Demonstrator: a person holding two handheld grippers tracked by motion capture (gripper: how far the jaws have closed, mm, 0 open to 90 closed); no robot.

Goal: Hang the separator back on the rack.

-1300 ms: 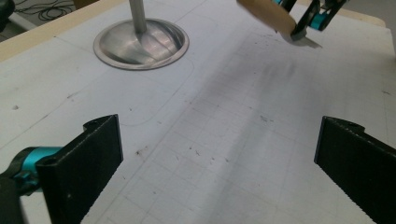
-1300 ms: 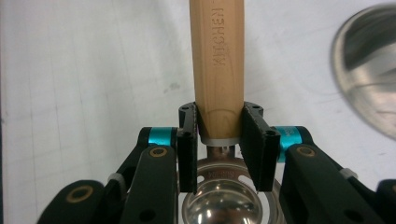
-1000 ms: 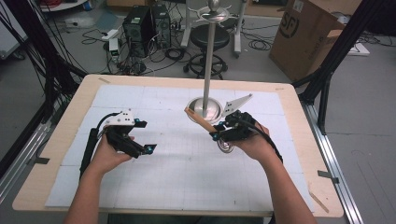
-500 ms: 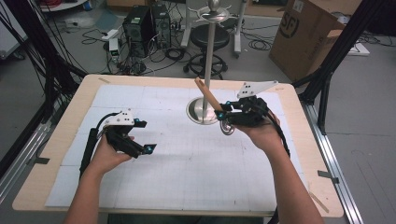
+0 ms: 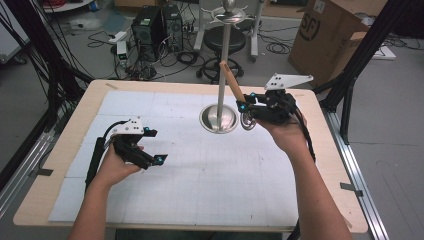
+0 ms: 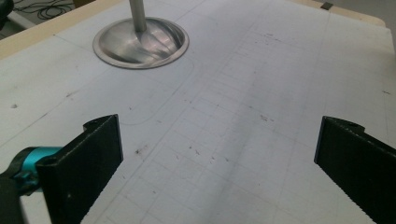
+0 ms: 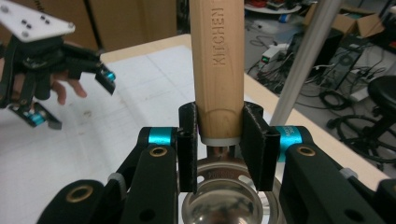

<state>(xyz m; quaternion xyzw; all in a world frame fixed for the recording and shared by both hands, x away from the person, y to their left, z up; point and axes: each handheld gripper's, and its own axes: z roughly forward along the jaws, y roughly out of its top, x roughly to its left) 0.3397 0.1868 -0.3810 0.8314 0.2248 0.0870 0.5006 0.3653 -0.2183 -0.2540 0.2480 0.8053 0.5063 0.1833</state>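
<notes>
Pinching a wooden-handled steel strainer by its handle, the right gripper holds it aloft just right of the stand's pole. Nearer and to the left, the left gripper hovers with jaws spread over open gridded mat.

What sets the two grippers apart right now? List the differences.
The left gripper has its jaws spread wide with nothing between them; the right gripper is shut on a wooden-handled utensil. The left gripper sits low over the white mat; the right gripper is raised beside the metal stand. Both are black with teal accents.
</notes>
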